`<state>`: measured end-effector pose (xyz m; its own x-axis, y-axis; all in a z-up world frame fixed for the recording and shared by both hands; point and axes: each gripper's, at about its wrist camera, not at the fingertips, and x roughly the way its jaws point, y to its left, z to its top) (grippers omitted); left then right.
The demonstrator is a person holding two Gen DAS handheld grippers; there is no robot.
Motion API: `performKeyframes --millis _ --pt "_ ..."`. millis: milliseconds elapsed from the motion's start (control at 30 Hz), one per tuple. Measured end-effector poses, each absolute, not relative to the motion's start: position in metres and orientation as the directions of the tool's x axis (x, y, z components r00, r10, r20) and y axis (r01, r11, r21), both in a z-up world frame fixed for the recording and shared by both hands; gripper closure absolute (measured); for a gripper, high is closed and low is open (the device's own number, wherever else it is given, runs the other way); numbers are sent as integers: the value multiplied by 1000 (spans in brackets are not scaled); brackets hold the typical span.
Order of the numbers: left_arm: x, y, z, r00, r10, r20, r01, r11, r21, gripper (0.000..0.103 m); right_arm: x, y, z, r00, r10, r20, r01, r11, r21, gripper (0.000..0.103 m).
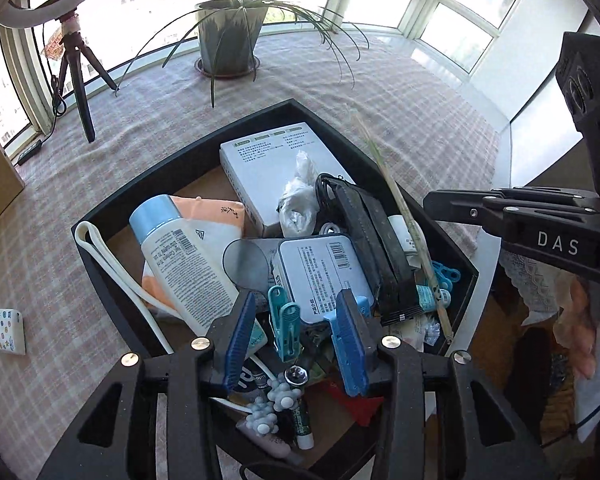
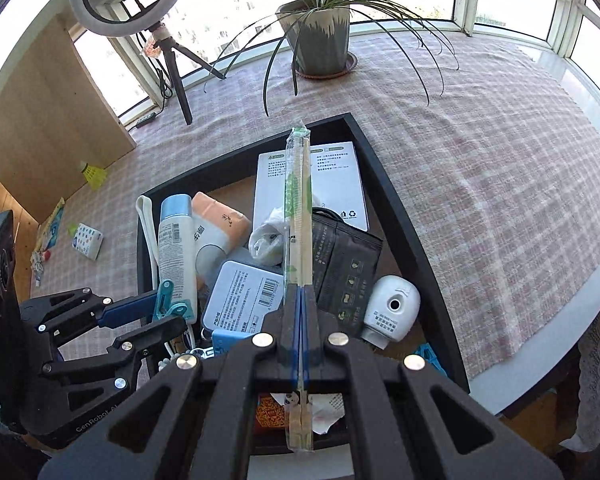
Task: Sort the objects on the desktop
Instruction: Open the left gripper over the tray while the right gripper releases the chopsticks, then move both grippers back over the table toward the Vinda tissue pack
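Your right gripper (image 2: 300,316) is clamped tight on the wrapped chopsticks (image 2: 298,208), which jut out over the black tray (image 2: 400,216). Your left gripper (image 1: 296,332) is spread wide above the teal clothespin (image 1: 286,320) at the tray's near end, holding nothing. Swing carelessly and the long chopsticks could snag clutter or pivot loose.

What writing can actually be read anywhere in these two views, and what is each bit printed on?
"DAS": white letters on the black right claw, seen from the left wrist.
"CenRobot A...", cut off: on the black left claw, seen from the right wrist.
White rectangular tin with barcode: print too small to read.
White bottle with pale blue cap: sideways text, blurred.
Flat white cardboard box: unreadable.
Wrapped wooden chopsticks: no legible text.
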<state>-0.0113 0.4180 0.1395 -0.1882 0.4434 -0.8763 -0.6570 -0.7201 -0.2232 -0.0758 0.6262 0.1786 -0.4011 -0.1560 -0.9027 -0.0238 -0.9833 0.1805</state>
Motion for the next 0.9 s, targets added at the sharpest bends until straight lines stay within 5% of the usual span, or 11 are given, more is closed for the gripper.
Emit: performKeyframes --millis 133,900 --pt "-18 407 142 -215 436 -874 -634 -743 -215 61 -76 634 179 -407 -147 -901 -56 -981 185 83" --pt "-78 237 132 -347 255 -903 -281 -946 -159 61 -120 526 183 -364 -310 -878 169 -949 266 73"
